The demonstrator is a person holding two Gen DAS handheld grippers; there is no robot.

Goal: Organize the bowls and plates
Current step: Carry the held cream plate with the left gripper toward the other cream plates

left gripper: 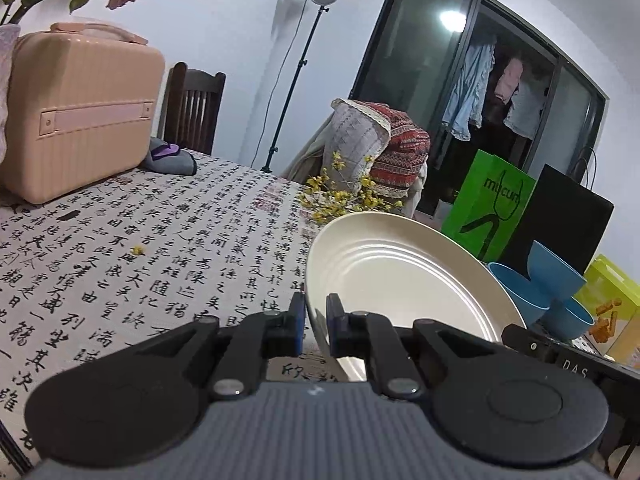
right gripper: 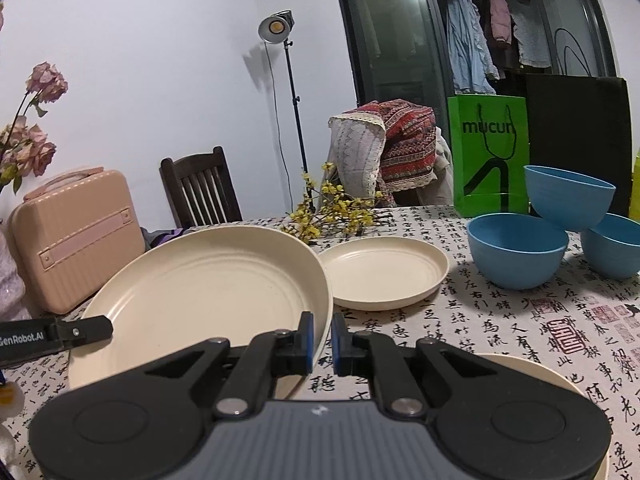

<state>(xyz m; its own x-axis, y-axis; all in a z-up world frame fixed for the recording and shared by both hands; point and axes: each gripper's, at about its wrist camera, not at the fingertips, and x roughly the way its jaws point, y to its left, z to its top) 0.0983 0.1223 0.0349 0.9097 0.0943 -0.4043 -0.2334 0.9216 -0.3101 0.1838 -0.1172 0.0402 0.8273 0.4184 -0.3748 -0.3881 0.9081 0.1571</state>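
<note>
Both grippers clamp one large cream plate (right gripper: 208, 292), tilted above the counter (right gripper: 500, 320): left gripper (left gripper: 316, 320) jaws closed on its left rim, right gripper (right gripper: 322, 336) jaws closed on its right rim. Smaller cream plate (right gripper: 384, 272) lies flat at frame center. Three blue bowls (right gripper: 516, 252) sit clustered at right, one perched on two.

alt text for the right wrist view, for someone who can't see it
The right gripper is shut on the rim of a large cream plate, whose far side the left gripper holds. Behind lie a smaller cream plate and three blue bowls, one resting on two.
</note>
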